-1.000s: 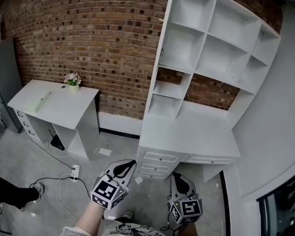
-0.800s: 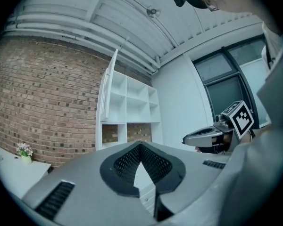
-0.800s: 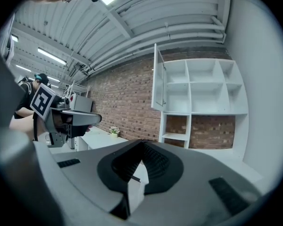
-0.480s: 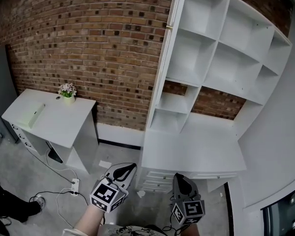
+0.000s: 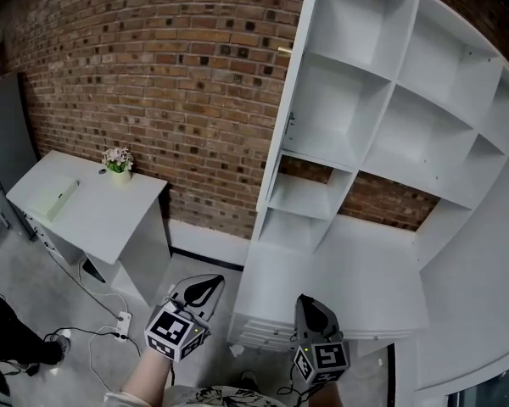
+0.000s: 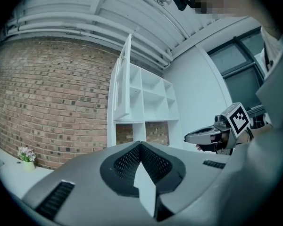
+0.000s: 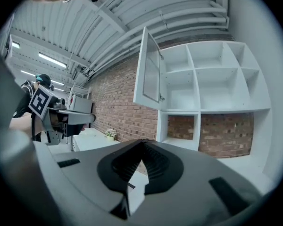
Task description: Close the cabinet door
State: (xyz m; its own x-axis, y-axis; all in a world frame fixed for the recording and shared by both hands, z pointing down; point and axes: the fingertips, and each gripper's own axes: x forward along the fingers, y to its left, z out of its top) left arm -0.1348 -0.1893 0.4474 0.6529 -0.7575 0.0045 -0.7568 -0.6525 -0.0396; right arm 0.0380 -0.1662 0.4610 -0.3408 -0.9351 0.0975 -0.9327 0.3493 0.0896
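In the head view, your left gripper and right gripper sit low in the picture, in front of the white desk top. Both are well apart from the tall white cabinet door. The door stands open and shows edge-on against the red brick wall, at the left side of the white open shelf unit.

In the left gripper view, your jaws are pressed together with nothing between them. The door juts out from the shelves, above the tips and slightly to their left.

In the right gripper view, those jaws also meet and are empty. The door hangs open above them, at the shelf unit's left edge.
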